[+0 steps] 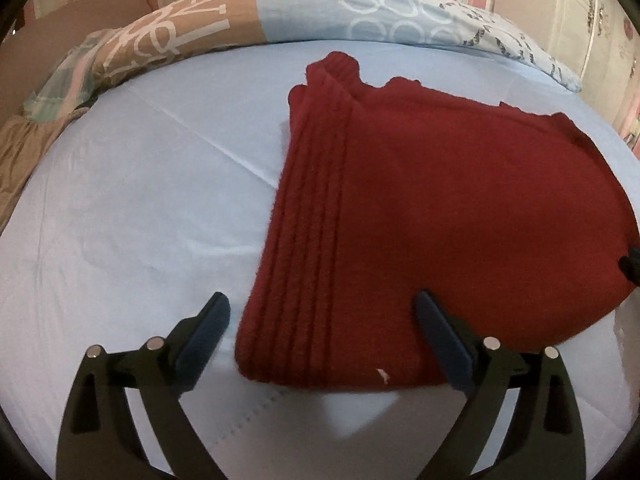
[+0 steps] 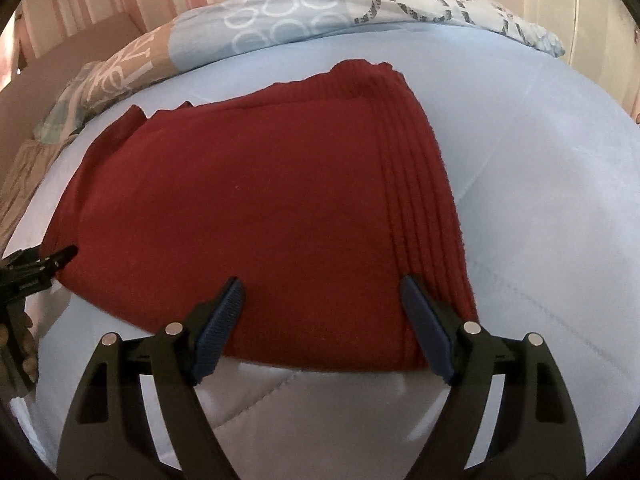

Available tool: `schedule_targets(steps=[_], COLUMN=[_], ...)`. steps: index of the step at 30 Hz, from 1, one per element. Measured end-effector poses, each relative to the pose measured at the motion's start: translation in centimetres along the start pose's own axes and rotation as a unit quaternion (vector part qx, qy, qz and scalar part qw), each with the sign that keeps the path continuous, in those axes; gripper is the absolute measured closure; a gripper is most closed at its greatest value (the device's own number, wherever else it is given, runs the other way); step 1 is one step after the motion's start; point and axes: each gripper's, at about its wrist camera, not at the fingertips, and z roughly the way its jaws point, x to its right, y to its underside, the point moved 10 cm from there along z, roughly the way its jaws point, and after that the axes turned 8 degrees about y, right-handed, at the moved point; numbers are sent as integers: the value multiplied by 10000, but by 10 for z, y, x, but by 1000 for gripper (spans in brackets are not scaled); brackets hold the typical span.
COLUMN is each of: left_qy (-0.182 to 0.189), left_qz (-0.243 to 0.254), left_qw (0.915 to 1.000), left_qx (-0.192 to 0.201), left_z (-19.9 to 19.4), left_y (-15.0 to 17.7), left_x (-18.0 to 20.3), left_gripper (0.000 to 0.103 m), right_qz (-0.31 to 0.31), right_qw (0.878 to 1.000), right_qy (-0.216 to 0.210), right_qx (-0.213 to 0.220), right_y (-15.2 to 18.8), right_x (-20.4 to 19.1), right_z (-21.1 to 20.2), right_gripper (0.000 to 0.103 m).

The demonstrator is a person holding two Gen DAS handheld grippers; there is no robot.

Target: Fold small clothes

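Left wrist view. We see the red knit garment (image 1: 420, 208) lying flat on the light blue bed sheet (image 1: 132, 200), already folded into a rough rectangle, with a ribbed band running along its left edge. The left claw (image 1: 322, 312) stands wide open and holds nothing: its left finger is over bare sheet, its right finger over the near part of the garment, so the ribbed near-left corner lies between them. A rolled patterned duvet (image 1: 360, 12) lies along the far side of the bed.

Right wrist view. We see the same garment (image 2: 248, 208), its ribbed band now on the right. The right claw (image 2: 322, 300) is also wide open and empty, both fingers poised over the near edge, close to the near-right corner. The other claw's tip shows at the left edge, just beside the garment's left side.

Handling. We judge the knit soft, light and limp, with several layers stacked; it will sag and may slide apart if lifted by one layer. We recommend pinching all layers at the two near corners, on the firmer ribbed bands where possible.
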Motion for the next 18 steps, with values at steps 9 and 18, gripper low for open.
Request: schedule_targets(steps=[9,18], left_qy=[-44,135], left_qz=[349,386], left_qw=[9993,9981], left_qx=[131,456], left_z=[-52,-94], left_y=[-22,-31], left_x=[27,72], left_gripper=[9,8], right_qz=[-11,322], right_qw=[9989,9965], right_qy=[-10,386], right_qx=[478,662], right_y=[-34,-26], right_x=[-3,10], right_z=[-62,-96], right_gripper=[4,3])
